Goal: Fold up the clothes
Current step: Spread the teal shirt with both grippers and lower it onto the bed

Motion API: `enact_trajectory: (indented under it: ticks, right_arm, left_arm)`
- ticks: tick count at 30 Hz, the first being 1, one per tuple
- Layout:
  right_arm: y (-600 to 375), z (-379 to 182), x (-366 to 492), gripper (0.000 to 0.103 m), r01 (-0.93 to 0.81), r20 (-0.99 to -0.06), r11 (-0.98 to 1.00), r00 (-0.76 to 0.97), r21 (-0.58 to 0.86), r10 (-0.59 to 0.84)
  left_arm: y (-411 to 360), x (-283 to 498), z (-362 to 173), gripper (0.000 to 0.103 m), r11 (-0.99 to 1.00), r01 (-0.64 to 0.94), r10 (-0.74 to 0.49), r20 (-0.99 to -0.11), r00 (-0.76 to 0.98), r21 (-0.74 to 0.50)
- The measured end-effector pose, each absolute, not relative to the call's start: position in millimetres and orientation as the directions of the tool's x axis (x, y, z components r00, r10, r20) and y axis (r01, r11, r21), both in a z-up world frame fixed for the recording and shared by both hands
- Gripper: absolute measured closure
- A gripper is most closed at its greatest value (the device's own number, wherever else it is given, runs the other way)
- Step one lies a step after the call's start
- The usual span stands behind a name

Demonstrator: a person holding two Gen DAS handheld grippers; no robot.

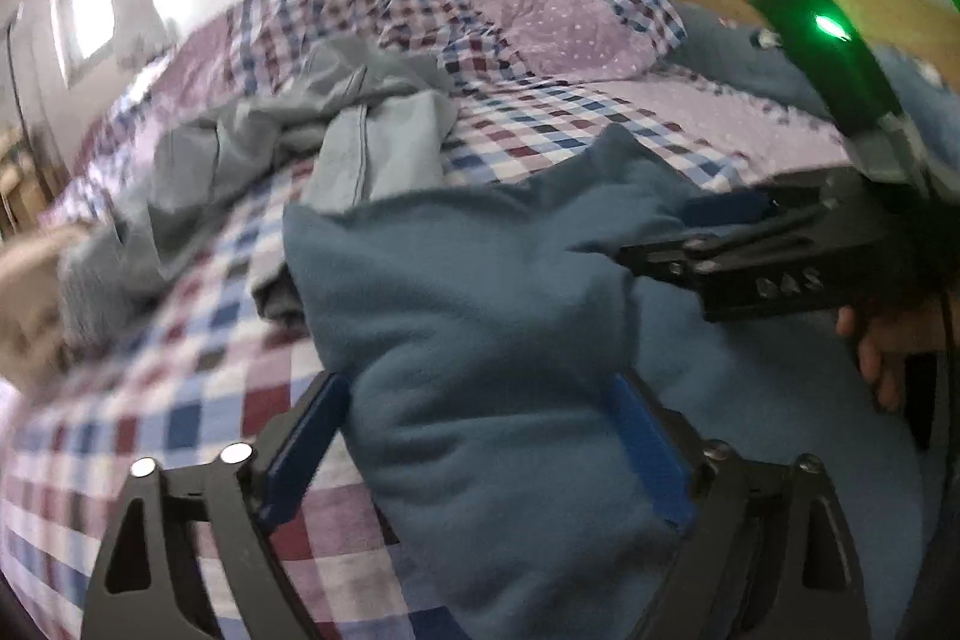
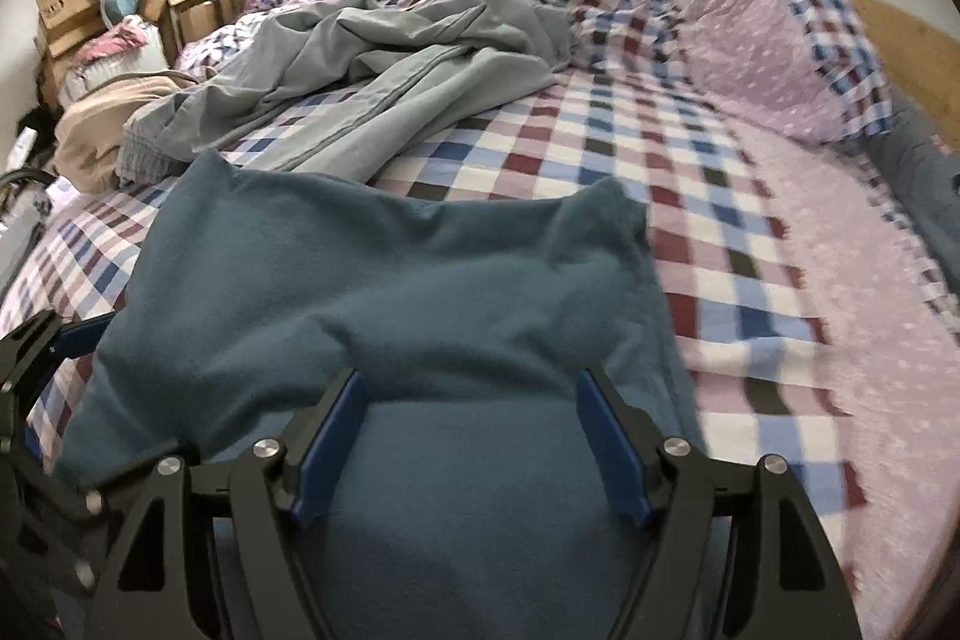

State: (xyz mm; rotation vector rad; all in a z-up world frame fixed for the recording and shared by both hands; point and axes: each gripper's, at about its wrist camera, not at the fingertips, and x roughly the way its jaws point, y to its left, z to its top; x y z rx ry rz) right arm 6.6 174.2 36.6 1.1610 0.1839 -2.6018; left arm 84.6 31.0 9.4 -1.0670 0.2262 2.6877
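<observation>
Beige bundle (image 2: 96, 130): lies at the far left edge of the bed, beside the grey garment; not part of the fold in hand, as far as I can judge.
Grey garment (image 2: 372, 64): crumpled and unfolded on the checked bedspread (image 2: 600, 148), beyond the blue piece and apart from it.
Left hand-held gripper (image 1: 474, 442): jaws spread wide, straddling the near part of the blue fleece; the blue pads sit either side of the cloth but do not pinch it.
Blue fleece garment (image 2: 390, 280): spread on the bed nearest the person, an upper layer lying over a lower one, two corners poking up along its far edge. It could be partway through a fold or just laid down after one; the pictures do not settle which.
Right hand-held gripper (image 2: 474, 436): jaws also apart, low over the fleece, nothing clamped. In the left view it shows from the side, a hand (image 1: 882, 346) around its grip.
Pillow (image 2: 774, 34): at the head of the bed, far right, clear of the work.
Risk, bunching: the fleece is thick and soft; closing either gripper here might catch both layers and drag the fold askew.
Risk, slipping: a shallow pinch on such a bulky edge may let go mid-lift.
Risk, blur: both views smear with motion, so edges are hard to judge.
</observation>
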Motion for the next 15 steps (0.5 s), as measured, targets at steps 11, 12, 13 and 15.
enact_trajectory:
  ticks: [11, 12, 13, 15]
  right_arm:
    - [176.5, 49.9, 76.6, 0.025, 0.287, -0.773, -0.957, -0.597, 0.043, -0.214]
    - [175.8, 47.4, 81.1, 0.025, 0.290, -0.780, -0.956, -0.587, 0.049, -0.218]
    - [173.6, 42.3, 84.2, 0.025, 0.294, -0.791, -0.955, -0.573, 0.045, -0.214]
    - [167.9, 31.4, 89.6, 0.025, 0.309, -0.806, -0.951, -0.563, 0.002, -0.185]
  left_arm:
    - [20.9, 76.5, 2.2, 0.000, -0.961, -0.275, 0.221, -0.718, -0.660, -0.043]
    - [20.8, 76.2, 2.2, 0.000, -0.960, -0.275, 0.222, -0.718, -0.660, -0.044]
    - [20.6, 75.8, 2.1, 0.000, -0.960, -0.276, 0.223, -0.718, -0.659, -0.045]
    - [19.8, 75.2, 2.1, 0.000, -0.960, -0.277, 0.225, -0.718, -0.658, -0.047]
